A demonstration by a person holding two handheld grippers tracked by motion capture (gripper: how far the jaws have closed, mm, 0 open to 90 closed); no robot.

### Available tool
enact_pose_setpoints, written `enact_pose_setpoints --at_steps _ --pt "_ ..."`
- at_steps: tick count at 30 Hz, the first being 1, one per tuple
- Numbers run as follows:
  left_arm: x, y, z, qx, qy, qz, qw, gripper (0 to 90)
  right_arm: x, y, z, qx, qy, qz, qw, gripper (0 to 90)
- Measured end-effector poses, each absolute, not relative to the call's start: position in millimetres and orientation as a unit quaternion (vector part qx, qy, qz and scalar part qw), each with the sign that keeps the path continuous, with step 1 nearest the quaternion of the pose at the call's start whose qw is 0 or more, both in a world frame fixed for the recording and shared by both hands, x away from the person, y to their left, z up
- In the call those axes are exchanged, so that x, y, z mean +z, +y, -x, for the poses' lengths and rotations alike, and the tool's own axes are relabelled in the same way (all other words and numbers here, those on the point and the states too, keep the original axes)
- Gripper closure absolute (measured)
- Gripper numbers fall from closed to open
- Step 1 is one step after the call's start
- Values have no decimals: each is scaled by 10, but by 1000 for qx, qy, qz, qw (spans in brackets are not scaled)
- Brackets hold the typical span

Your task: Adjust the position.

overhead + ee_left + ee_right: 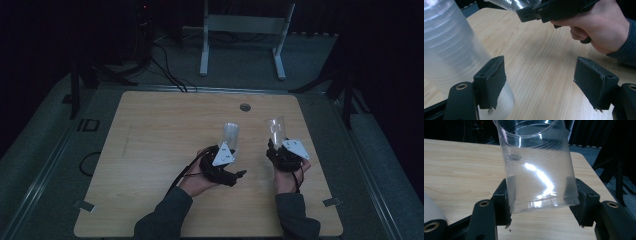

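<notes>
Clear plastic cup [536,170]: clamped near its base in my right gripper [541,187], tilted above the wooden table [160,130]; ribbed, glossy
Left gripper [541,62]: jaws apart, bare wood between them; cloudy cup stack [446,45] just outside its left jaw
Advice: I'd keep the squeeze light; thin walls probably buckle

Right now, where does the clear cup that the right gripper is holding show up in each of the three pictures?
High view: the clear cup is right of centre, rising from the right gripper.
Left gripper view: the clear cup is at the top edge, left of centre, sticking out of the far black jaws.
Right gripper view: the clear cup is in the centre, clamped between the two jaws.
Shared landmark: the wooden table beneath it.
</notes>
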State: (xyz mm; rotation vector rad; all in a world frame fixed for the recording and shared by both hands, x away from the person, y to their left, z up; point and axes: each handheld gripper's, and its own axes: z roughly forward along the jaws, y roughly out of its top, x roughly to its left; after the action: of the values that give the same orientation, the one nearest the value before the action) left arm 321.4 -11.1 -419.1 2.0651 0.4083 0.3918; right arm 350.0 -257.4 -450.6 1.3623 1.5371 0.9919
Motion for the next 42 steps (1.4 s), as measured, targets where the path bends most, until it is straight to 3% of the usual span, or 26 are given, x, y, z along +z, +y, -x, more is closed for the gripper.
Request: enact_pose_setpoints --at_steps 42 --pt "-4040 -571 -3363 146 205 -814 523 250 -4503 -2603 -3104 442 571 -509 469 422"
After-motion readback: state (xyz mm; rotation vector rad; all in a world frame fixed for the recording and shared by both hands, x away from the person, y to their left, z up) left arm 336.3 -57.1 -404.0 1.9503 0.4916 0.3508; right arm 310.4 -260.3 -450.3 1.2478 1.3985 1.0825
